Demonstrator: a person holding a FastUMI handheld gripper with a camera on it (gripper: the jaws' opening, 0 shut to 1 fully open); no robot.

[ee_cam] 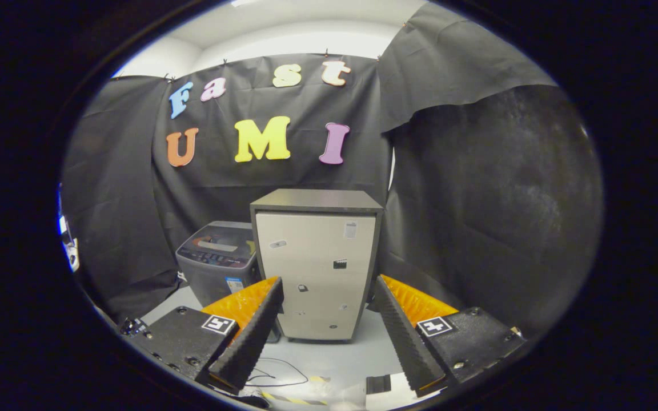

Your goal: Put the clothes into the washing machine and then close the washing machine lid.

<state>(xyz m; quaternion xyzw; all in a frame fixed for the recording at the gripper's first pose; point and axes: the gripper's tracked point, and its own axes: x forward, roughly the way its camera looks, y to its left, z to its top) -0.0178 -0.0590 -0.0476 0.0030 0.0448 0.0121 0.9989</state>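
Beyond the wide, empty gripper (pixel 329 337), the washing machine (pixel 219 260) stands lid-down beside a cabinet (pixel 317 262). This fits before loading or after closing.

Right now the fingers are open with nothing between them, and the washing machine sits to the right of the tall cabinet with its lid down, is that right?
One thing is off: in the gripper view the washing machine stands to the left of the tall cabinet, not the right. The rest holds: the gripper has its fingers open with nothing between them, and the lid is down.
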